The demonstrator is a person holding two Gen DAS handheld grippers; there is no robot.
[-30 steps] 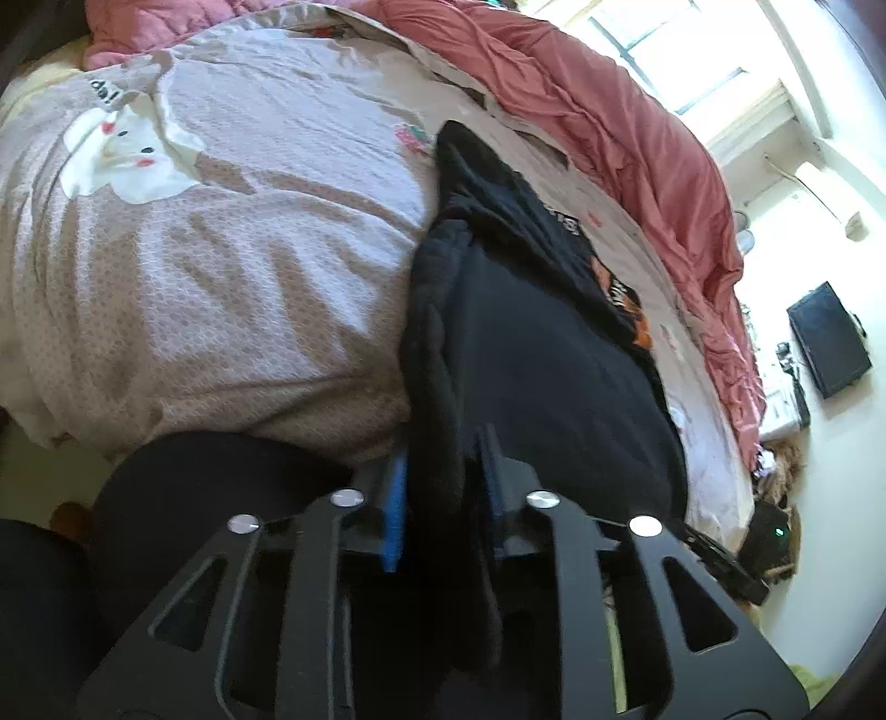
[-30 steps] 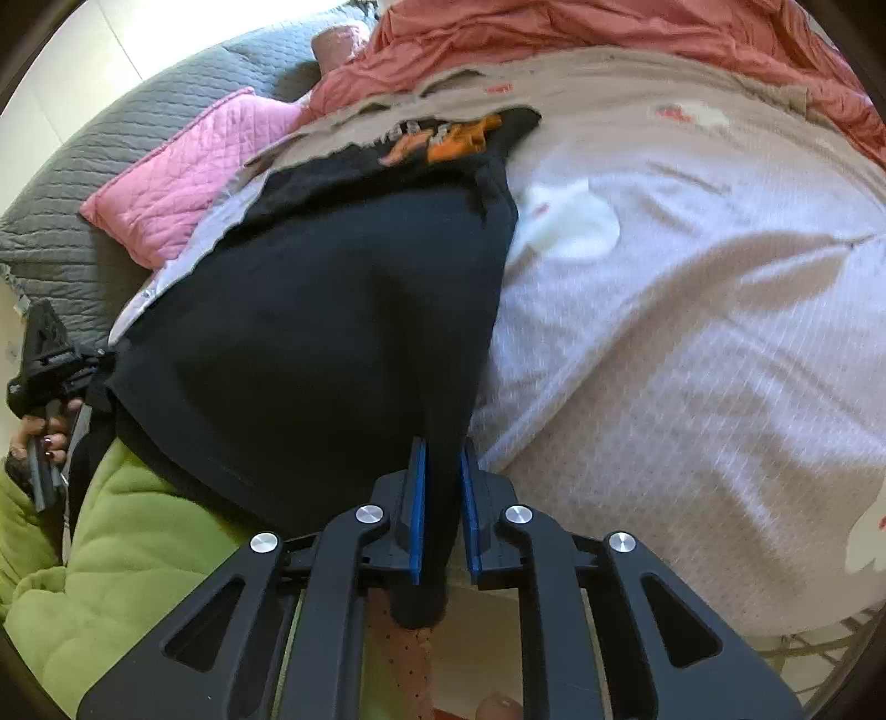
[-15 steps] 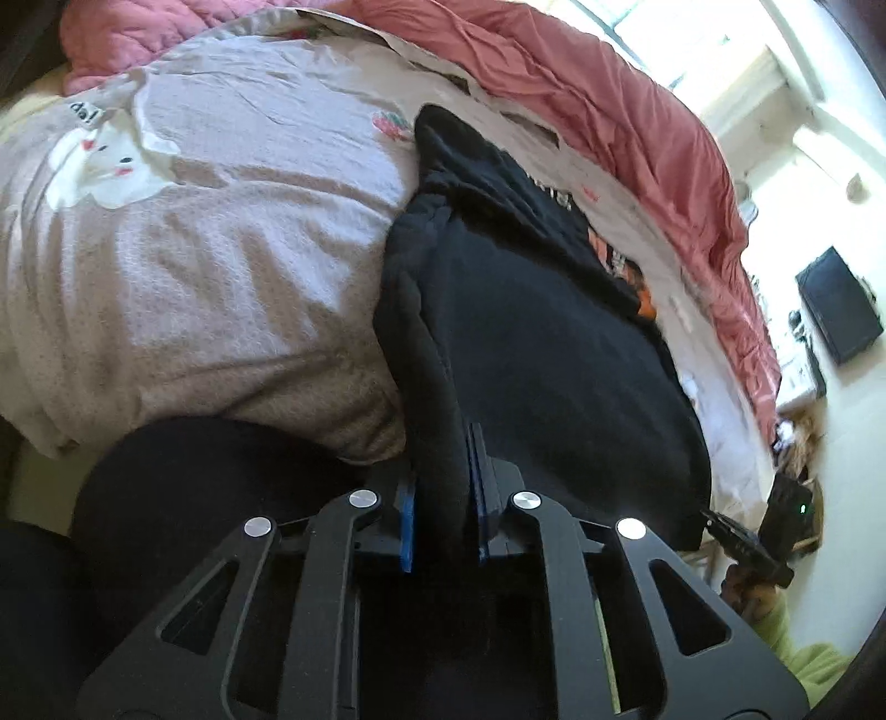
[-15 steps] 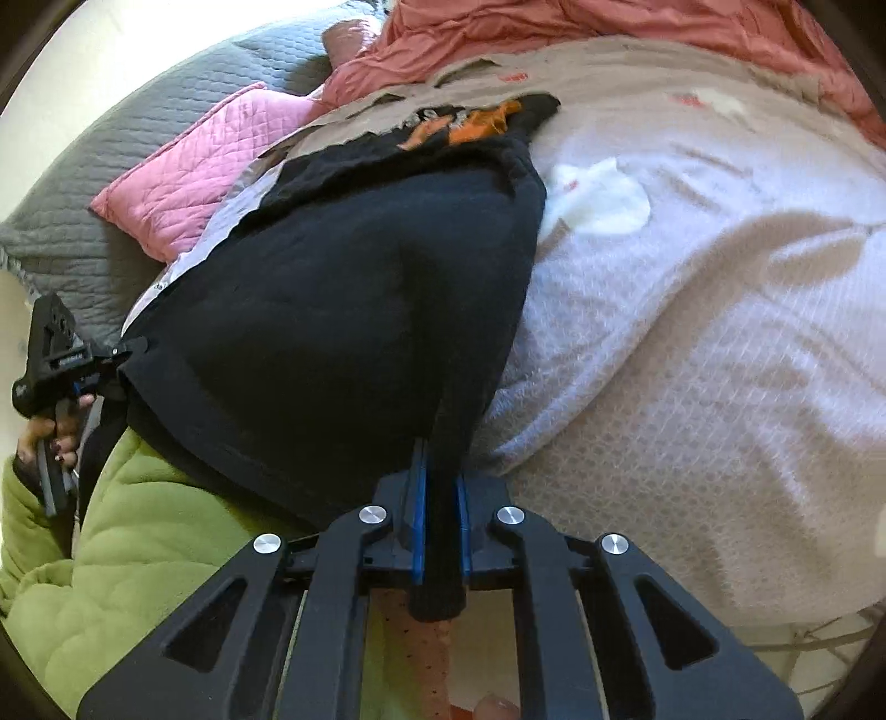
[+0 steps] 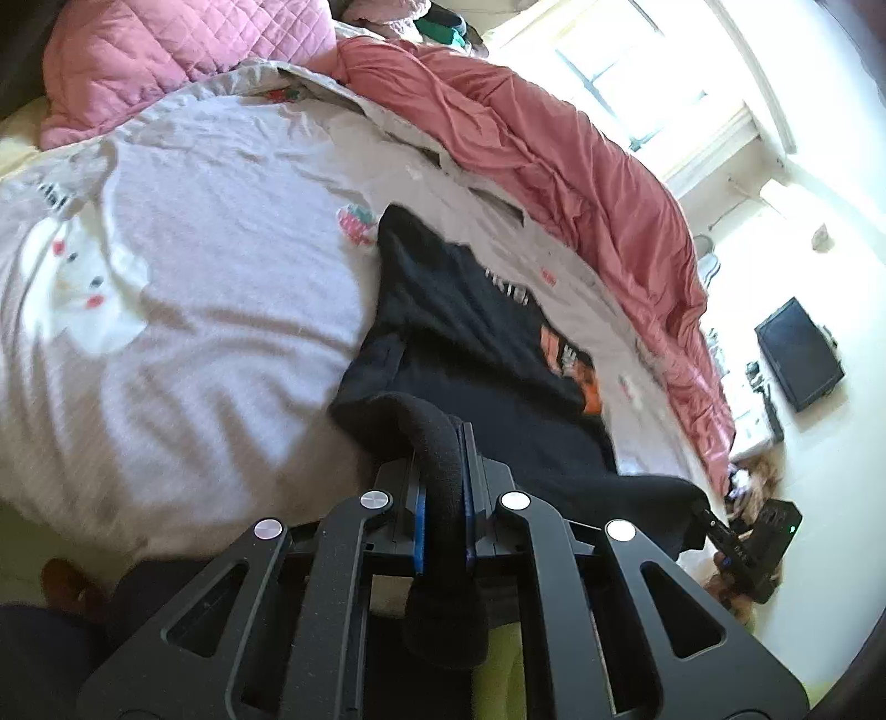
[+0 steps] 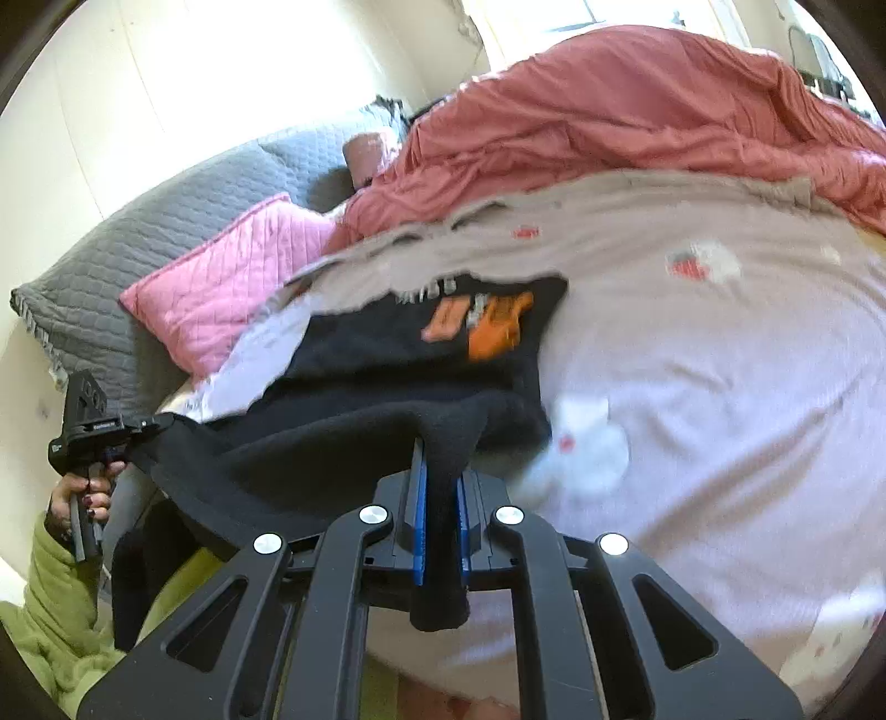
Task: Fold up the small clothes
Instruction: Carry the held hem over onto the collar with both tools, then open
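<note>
Left wrist view: your left gripper point(image 5: 443, 471) is clamped on a thick rolled edge of the black shirt point(image 5: 487, 332), blue pads tight against the fabric on both sides. A second ago that hem hung down over the bed edge; now it's lifted and carried forward, so the near half of the shirt sits above the far half, where the orange print point(image 5: 570, 360) shows. The far half lies flat on the grey printed bedsheet point(image 5: 194, 249), with the red duvet point(image 5: 526, 138) beyond and a pink quilted pillow point(image 5: 166, 50) at the top left. Your right gripper is just visible at the right edge, holding the other corner.

Right wrist view: your right gripper point(image 6: 440, 487) is also closed on a bunched black corner, cloth pinched between the blue pads and dangling below them. The hem spans in a sagging line over to the left gripper point(image 6: 94, 426), further up than half a second back. The frame is motion-blurred, so you are mid-swing.

Read: the bottom-to-top fold is underway, not landed. Both corners need to reach the far edge near the print before you let go; watch for uneven corners and the slack middle bunching.
</note>
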